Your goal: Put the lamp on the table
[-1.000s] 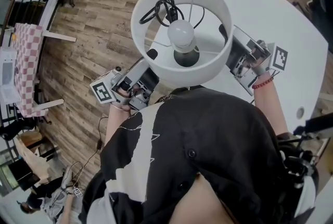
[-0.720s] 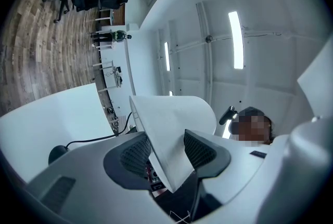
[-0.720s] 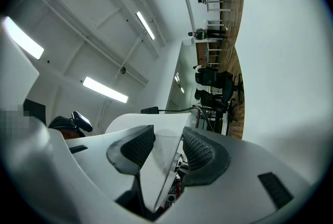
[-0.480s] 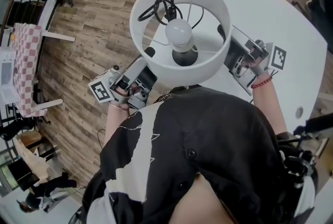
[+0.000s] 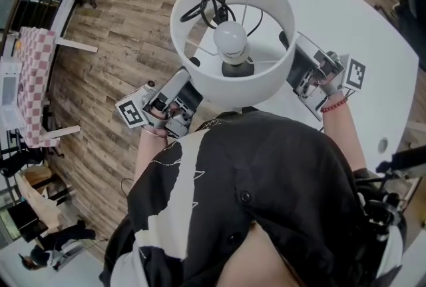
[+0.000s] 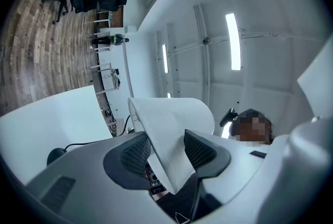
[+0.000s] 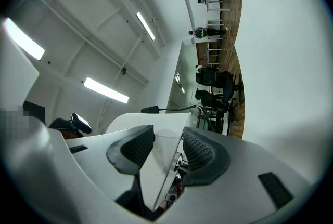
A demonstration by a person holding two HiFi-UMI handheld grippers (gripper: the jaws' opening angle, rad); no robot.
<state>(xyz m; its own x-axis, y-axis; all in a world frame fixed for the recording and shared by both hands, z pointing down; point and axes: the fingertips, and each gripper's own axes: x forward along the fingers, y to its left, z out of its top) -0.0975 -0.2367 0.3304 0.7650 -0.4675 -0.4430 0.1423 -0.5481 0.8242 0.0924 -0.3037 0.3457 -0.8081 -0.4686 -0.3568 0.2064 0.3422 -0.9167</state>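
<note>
As the lamp is viewed from above, its open white drum shade contains a round white bulb and a looped black cord. Left tongs and right tongs each clamp the shade's wall on opposite sides. Lamp is held aloft over the white counter's near edge.

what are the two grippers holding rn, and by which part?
The lamp, by its shade: the left gripper is clamped on the shade's wall at one side, the right gripper on the opposite side.
</note>
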